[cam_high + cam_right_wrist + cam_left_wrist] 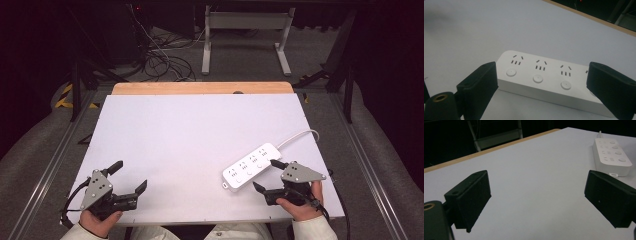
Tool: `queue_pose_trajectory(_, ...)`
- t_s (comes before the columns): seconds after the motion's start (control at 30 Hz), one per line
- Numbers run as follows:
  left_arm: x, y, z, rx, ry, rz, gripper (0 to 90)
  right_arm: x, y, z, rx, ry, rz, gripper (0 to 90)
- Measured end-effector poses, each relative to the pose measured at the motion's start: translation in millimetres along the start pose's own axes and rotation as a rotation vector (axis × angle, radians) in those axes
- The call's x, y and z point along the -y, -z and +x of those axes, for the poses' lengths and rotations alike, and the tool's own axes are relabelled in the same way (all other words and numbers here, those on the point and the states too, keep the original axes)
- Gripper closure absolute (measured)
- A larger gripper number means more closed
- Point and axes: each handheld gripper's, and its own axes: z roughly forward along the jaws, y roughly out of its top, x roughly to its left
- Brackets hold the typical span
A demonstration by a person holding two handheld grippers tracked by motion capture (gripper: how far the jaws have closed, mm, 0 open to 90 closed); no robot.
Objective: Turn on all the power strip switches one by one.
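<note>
At the near edge of the table (pixel 200 135) both grippers are held low. The left gripper (pixel 131 176) sits at the near left with its jaws spread wide and nothing between them, well apart from anything. The right gripper (pixel 266 175) at the near right is also wide open and empty, its jaws pointing at the near long side of the power strip (pixel 251 166), which lies flat on the right half of the table, angled from near-left to far-right, with its cord (pixel 300 136) running off toward the far right edge.

The step in hand looks like an approach to the strip. To do it well, the right gripper should probably keep its jaws wide, come in square to the long side, and choose either to span the body or to press one button with a single jaw tip; coming in skewed could push the light strip away.

The right gripper view gives the strip (pixel 549 82) in detail: three socket groups, each with a round button (pixel 537 78) below it. The left gripper view shows the strip's end (pixel 612 157) far to the right. The high view adds the cord's path.
</note>
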Motion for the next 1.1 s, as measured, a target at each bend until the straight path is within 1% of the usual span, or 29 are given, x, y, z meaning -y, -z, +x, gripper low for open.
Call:
queue_pose_trajectory(0.03,0.0,-0.1,-0.1,0.000,-0.007,0.002,7.2,-0.6,-0.1,0.2,-0.002,0.010,-0.002,10.9)
queue_pose_trajectory(0.1,0.1,-0.2,-1.5,-0.009,-0.012,0.005,7.4,-1.9,0.1,1.8,-0.004,0.014,-0.001,11.9)
queue_pose_trajectory(0.13,0.0,-0.2,-1.4,-0.010,-0.022,0.007,7.4,-1.9,0.1,1.8,-0.004,0.014,-0.001,11.9)
queue_pose_trajectory(0.33,-0.4,0.7,-1.6,-0.023,-0.037,0.002,7.4,-3.7,1.0,3.3,-0.001,0.037,0.002,16.7)
queue_pose_trajectory(0.37,-0.4,0.8,-1.6,-0.024,-0.038,0.002,7.4,-3.7,1.0,3.3,-0.001,0.037,0.002,16.7)
queue_pose_trajectory(0.47,-0.3,1.0,-1.7,-0.026,-0.040,0.004,7.6,-5.0,2.0,4.2,-0.002,0.037,0.010,20.9)
queue_pose_trajectory(0.7,-0.4,0.8,-1.4,-0.027,-0.037,0.003,8.0,-6.3,2.5,4.3,-0.001,0.036,0.004,21.2)
queue_pose_trajectory(0.9,-0.2,0.7,-2.0,-0.028,-0.035,0.005,8.2,-12.0,4.2,1.5,0.001,0.043,0.008,23.7)
queue_pose_trajectory(0.97,-0.3,0.5,-1.6,-0.028,-0.038,0.007,8.2,-15.7,5.2,-0.4,-0.001,0.037,0.013,25.3)
queue_pose_trajectory(1.1,-0.2,0.3,-1.9,-0.030,-0.036,0.007,8.3,-20.1,4.9,-3.8,-0.001,0.025,0.020,25.3)
